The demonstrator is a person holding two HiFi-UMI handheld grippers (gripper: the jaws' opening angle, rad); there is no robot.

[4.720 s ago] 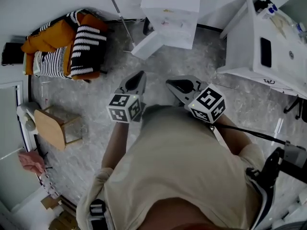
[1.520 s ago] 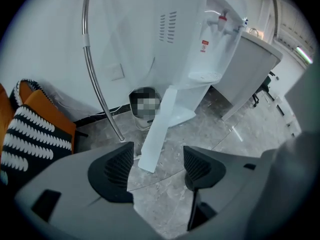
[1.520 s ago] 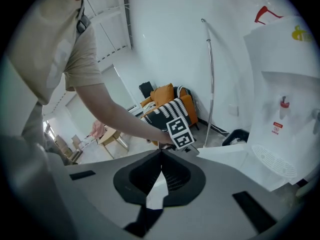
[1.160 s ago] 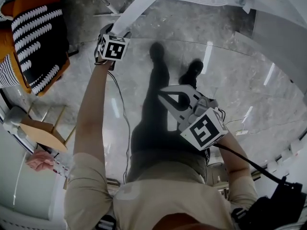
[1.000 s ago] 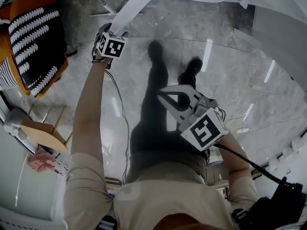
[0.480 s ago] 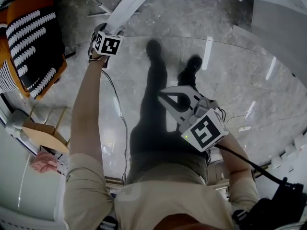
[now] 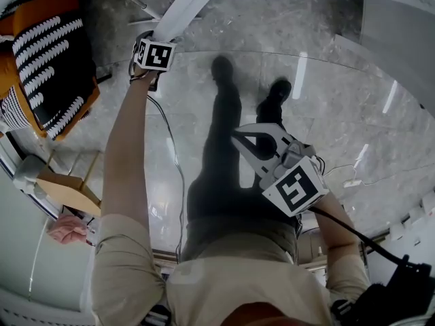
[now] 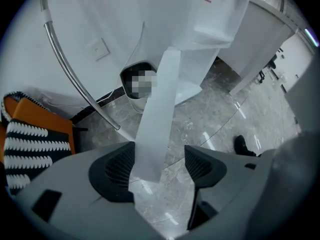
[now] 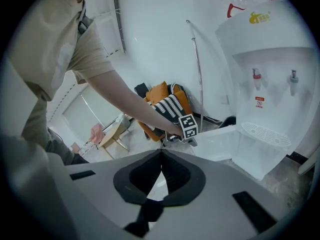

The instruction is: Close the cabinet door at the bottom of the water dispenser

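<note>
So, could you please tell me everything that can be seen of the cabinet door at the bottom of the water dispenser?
The cabinet door is a flat, plain white panel, smooth, perhaps plastic or painted metal. It stands open, swung out from the base of the white water dispenser over the glossy grey floor. Its free edge lies between the open jaws of the left gripper, close to one pad; whether they touch is unclear.

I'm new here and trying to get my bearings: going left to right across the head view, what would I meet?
Orange chair with striped cushions → left gripper → right gripper.
</note>
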